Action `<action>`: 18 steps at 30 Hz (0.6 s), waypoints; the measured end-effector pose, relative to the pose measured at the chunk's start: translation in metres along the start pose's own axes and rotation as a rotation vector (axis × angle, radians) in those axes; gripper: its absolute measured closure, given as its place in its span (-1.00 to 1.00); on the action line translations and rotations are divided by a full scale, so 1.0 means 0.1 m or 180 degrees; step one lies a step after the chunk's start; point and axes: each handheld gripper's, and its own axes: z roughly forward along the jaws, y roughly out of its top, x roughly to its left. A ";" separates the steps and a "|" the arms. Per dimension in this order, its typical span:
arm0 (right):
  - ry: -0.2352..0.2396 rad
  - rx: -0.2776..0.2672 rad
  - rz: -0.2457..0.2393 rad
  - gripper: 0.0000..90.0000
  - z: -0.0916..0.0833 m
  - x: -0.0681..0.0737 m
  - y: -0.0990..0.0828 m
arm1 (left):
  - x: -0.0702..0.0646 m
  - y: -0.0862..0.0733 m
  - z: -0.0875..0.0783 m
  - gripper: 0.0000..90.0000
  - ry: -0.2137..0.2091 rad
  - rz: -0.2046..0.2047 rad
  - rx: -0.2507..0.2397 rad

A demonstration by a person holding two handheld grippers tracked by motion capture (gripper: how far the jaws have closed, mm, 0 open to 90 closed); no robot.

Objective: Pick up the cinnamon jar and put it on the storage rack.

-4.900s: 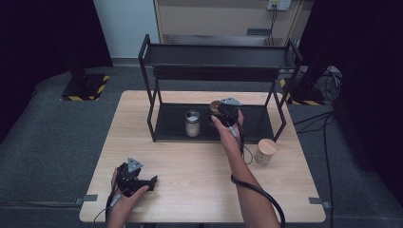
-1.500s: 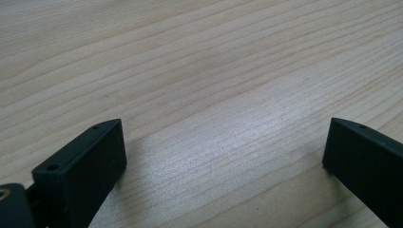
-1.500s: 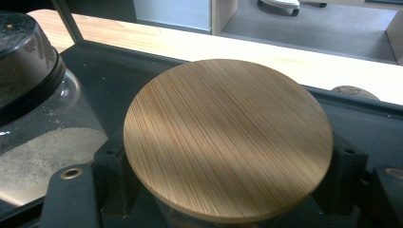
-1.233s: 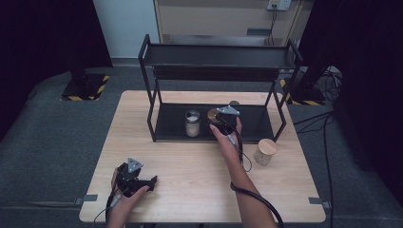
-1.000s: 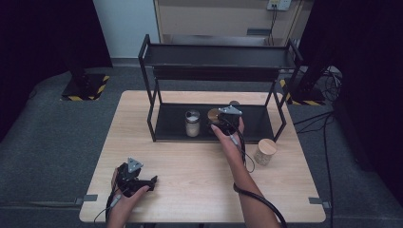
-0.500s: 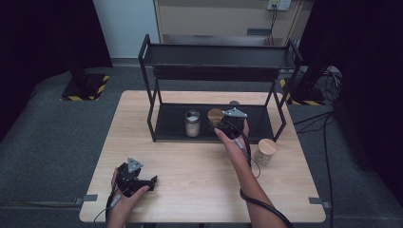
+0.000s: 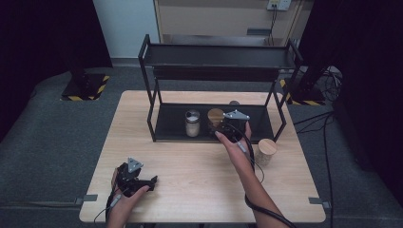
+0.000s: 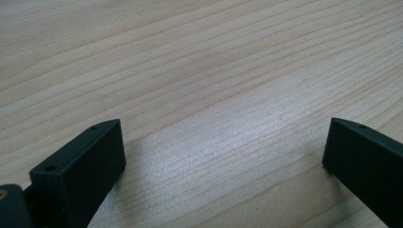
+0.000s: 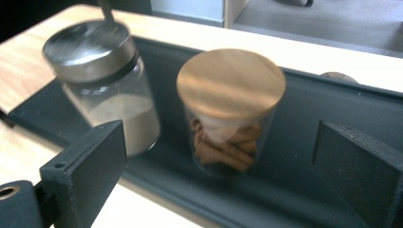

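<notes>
Right gripper view: wood-lidded jar (image 9: 231,114) of brown snacks stands free before the wide-open, just-opened right gripper (image 9: 223,175).

Wooden table (image 7: 190,161), light grain. Black 2-tier metal rack (image 7: 218,56) at the table's 12 o'clock edge. Glass jar with metal lid (image 7: 192,123), white powder inside, upright on the rack's lower shelf, left of center. Wooden-lid jar (image 7: 266,151) upright on the table at 3 o'clock, just outside the rack's right front leg. Grey carpet floor (image 7: 57,137). Yellow-black striped bases at 10 o'clock (image 7: 85,88) and 2 o'clock (image 7: 304,92). Loose cables (image 7: 328,76) at 2 o'clock.
</notes>
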 end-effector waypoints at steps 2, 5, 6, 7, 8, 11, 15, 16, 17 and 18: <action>0.0003 0.0017 -0.0035 -0.92 -0.03 0.02 0.01 | 0.00 0.00 0.00 -1.00 -0.0002 0.0001 0.0000; 0.0016 0.0035 -0.0023 -0.92 -0.09 0.02 0.01 | 0.00 0.00 0.00 -1.00 -0.0004 0.0002 -0.0001; 0.0015 0.0048 -0.0036 -0.92 -0.11 0.02 0.02 | 0.00 0.00 0.00 -1.00 -0.0004 0.0002 0.0000; 0.0005 0.0045 -0.0034 -0.92 -0.13 0.03 0.02 | 0.00 0.00 0.00 -1.00 -0.0004 0.0002 -0.0001; 0.0007 0.0043 -0.0024 -0.92 -0.15 0.03 0.01 | 0.00 0.00 0.00 -1.00 -0.0004 0.0002 0.0000; 0.0013 0.0036 -0.0016 -0.92 -0.22 0.03 0.01 | 0.00 0.00 0.00 -1.00 -0.0004 0.0002 0.0000; 0.0019 0.0007 -0.0015 -0.92 -0.33 0.04 0.03 | 0.00 0.00 0.00 -1.00 -0.0004 0.0003 0.0000; 0.0021 0.0001 -0.0020 -0.93 -0.35 0.04 0.03 | 0.00 0.00 0.00 -1.00 -0.0003 0.0003 0.0000; 0.0019 -0.0001 -0.0008 -0.93 -0.38 0.05 0.04 | 0.00 0.00 0.00 -1.00 -0.0003 0.0003 0.0000; 0.0014 -0.0004 -0.0020 -0.93 -0.40 0.05 0.05 | 0.00 0.00 0.00 -1.00 -0.0003 0.0003 0.0000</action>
